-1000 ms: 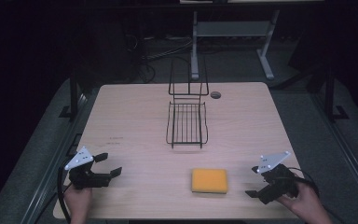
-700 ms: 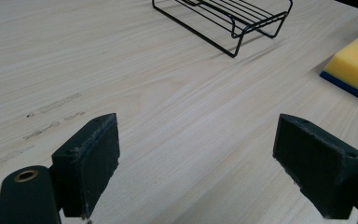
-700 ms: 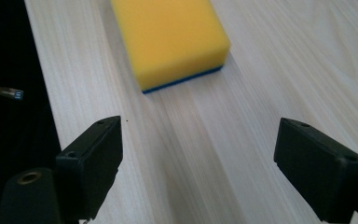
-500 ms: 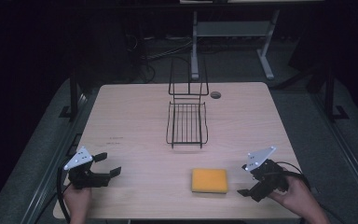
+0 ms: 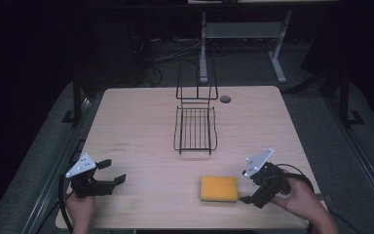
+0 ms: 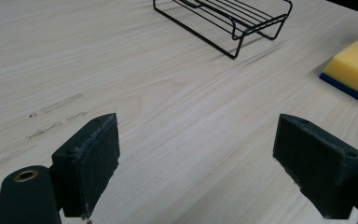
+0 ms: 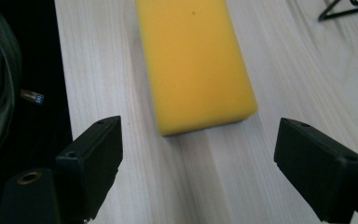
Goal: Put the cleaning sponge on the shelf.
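Right gripper (image 5: pixel 247 191), jaws released, is lining up at 3 o'clock of the soft, light yellow rectangular sponge (image 5: pixel 218 188), best pinched across its short sides, while left gripper (image 5: pixel 115 172) is idling released

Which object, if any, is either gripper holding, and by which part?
Nothing is held. Both the left gripper and right gripper are open; the yellow sponge lies untouched.

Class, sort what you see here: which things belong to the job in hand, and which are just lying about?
In the job: right gripper, jaws open, close to the yellow sponge.

Lying about: wire rack; left gripper, jaws open over bare table.
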The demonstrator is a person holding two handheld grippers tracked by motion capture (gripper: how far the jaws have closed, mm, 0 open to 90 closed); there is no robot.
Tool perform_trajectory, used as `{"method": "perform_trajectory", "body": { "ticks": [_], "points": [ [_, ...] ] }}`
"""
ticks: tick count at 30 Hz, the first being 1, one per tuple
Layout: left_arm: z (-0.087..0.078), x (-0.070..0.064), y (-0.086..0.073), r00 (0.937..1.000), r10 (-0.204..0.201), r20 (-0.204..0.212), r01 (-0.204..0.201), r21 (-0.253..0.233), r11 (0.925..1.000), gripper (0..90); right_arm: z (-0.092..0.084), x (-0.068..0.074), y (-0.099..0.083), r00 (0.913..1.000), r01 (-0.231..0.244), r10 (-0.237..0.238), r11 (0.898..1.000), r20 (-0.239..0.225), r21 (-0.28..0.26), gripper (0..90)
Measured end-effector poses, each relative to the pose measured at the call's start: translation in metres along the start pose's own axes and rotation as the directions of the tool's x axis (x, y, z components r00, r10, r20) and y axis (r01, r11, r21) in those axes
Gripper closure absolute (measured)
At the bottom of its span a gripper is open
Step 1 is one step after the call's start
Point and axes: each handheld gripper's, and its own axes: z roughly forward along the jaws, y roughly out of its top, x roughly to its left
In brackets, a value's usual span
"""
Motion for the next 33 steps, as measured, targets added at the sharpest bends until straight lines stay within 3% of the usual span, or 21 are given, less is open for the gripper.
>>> {"method": "perform_trajectory", "body": {
  "ticks": [8, 24, 33],
  "points": [
    [0.000, -0.001, 0.001, 1.0000, 0.003, 0.003, -0.003, 0.001, 1.0000, 14.0, 0.010, 0.000, 0.019, 0.9984, 0.051, -0.051, 0.998, -0.023, 0.022, 15.1],
    [-0.001, 0.000, 0.001, 1.0000, 0.002, 0.003, -0.002, -0.006, 1.0000, 14.1, 0.031, -0.004, 0.040, 0.9931, 0.093, -0.089, 0.995, -0.077, 0.042, 15.1],
    [-0.001, 0.000, 0.001, 1.0000, 0.001, 0.002, -0.001, -0.008, 1.0000, 14.1, 0.043, -0.005, 0.052, 0.9906, 0.110, -0.102, 0.991, -0.090, 0.081, 15.1]
  ]
}}
